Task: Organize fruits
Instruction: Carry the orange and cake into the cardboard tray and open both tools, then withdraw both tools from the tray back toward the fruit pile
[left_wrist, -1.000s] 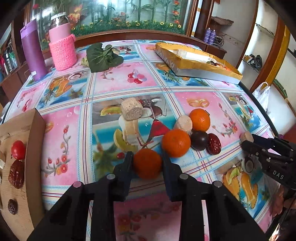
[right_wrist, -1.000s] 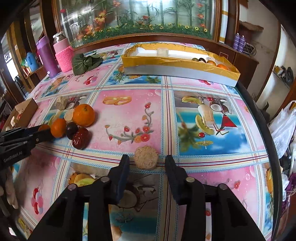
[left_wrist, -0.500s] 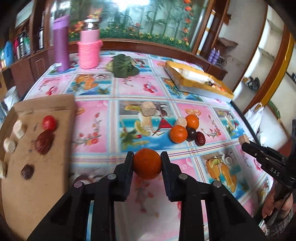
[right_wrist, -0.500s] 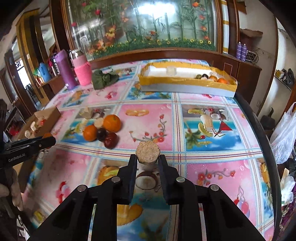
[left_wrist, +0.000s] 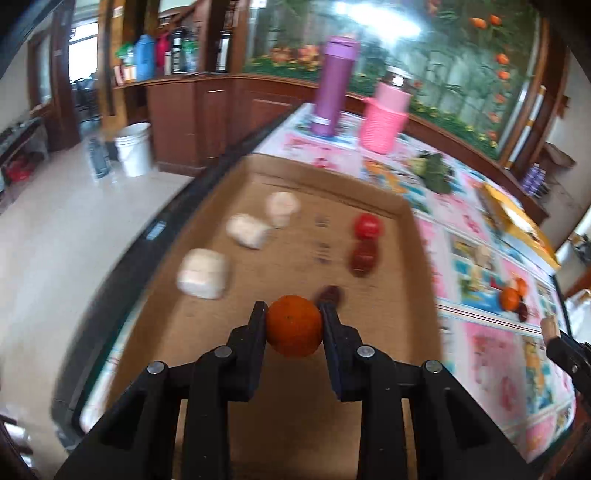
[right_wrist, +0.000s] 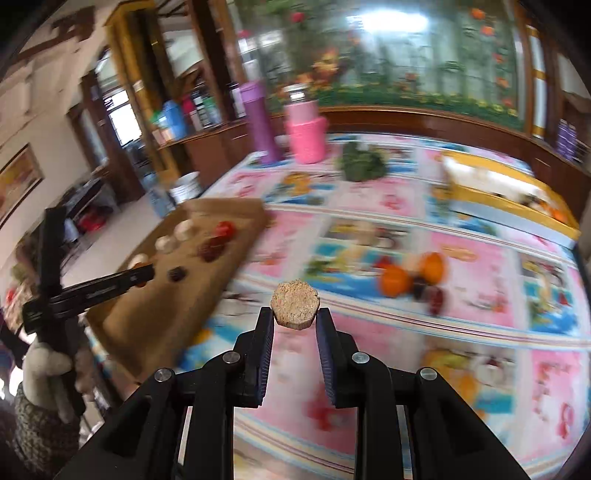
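One second ago we had the orange (left_wrist: 294, 331) on the flowered tablecloth (left_wrist: 491, 343) beside the other fruits; now we hold it above the cardboard tray (left_wrist: 258, 273). The left gripper (left_wrist: 294, 325) is closed narrow on it, one finger on each side, and the fruit sits at the fingertips. On the tray lie three pale pieces (left_wrist: 204, 273), a red tomato (left_wrist: 368, 226) and dark dates (left_wrist: 364, 257).

The right gripper (right_wrist: 295, 318) was open around the tan round slice (right_wrist: 294, 305) on the cloth one second ago; now it is closed on it and the slice is lifted above the table, between the tips. Two oranges (right_wrist: 395, 280) and dark fruits remain on the cloth.

The white writing on the left gripper's side, seen in the right view, is too blurred to read.
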